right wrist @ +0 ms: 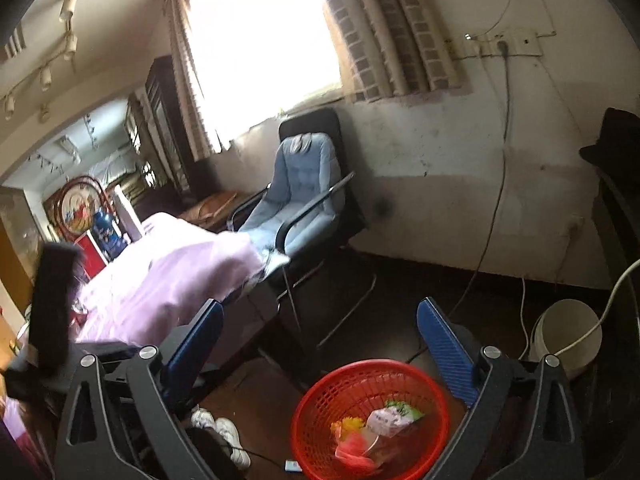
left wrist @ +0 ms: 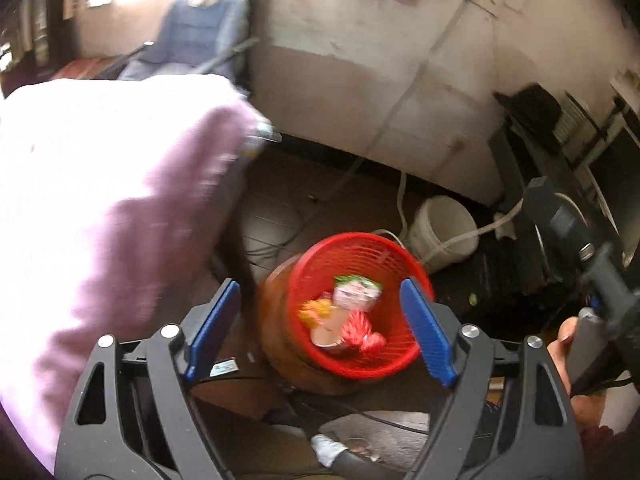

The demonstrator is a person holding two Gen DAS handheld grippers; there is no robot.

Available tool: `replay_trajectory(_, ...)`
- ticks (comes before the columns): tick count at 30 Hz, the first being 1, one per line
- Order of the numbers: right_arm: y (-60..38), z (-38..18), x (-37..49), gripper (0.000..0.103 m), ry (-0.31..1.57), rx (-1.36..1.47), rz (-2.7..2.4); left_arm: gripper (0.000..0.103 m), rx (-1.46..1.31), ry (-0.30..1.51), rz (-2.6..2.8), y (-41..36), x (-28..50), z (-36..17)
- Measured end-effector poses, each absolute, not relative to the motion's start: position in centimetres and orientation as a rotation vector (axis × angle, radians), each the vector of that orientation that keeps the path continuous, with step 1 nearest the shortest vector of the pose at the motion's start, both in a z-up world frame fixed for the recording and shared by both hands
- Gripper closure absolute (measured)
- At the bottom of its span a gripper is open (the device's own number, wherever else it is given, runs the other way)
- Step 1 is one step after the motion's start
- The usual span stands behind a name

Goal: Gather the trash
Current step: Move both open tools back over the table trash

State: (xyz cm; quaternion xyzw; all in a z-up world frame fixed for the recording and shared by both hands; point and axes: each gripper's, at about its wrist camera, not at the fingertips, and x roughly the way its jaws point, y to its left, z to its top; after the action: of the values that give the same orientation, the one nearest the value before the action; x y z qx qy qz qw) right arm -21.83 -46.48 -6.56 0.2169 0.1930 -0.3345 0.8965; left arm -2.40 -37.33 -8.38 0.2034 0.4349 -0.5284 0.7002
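The left gripper (left wrist: 320, 334) hangs above the red plastic mesh basket (left wrist: 362, 256), its ribbed blue pads (left wrist: 428, 334) spread wide with nothing pressed between them. The round, lattice-walled basket sits on a brown rounded stool (left wrist: 272, 320). Inside the basket lies the trash: a crumpled white wrapper with green edging (left wrist: 356, 292) at about 12 o'clock, a yellow-orange scrap (left wrist: 316, 312) at 9 o'clock, and a red-and-white striped wrapper (left wrist: 362, 334) at 5 o'clock, all touching. A white plastic bucket (left wrist: 444, 232) stands on the floor at the basket's 1 o'clock. A soft pink cloth (left wrist: 100, 200) covers the table at 9 o'clock.

The right gripper (right wrist: 320, 344) also stands apart and empty, with the basket low at its 5 o'clock. A padded blue chair with a black frame (right wrist: 304, 184) stands by the stained wall.
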Motion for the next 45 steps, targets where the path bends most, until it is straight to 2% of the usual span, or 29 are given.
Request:
replay_trajectory(12, -41.7, -6.0, -17.2, 0.006, 0.462, 0.395, -0.483, 0.013, 0.281, 0.794, -0.845, -25.4, 4.1, -3.1)
replay_trajectory(31, -30.6, -3.1, -8.1, 0.006, 0.584, 0.144, -0.207, 0.009, 0.088, 0.778, -0.386, -3.6, 13.9, -1.5)
replay_trajectory(38, -27.5, -3.3, -5.0, 0.006, 0.627, 0.075, -0.148, 0.009, 0.091, 0.774, -0.278, 0.6, 16.1, -1.6)
replay_trajectory(45, -25.1, -3.4, -2.3, 0.006, 0.656, 0.037, -0.109, 0.008, 0.186, 0.815, -0.285, 0.6, 19.3, -2.6)
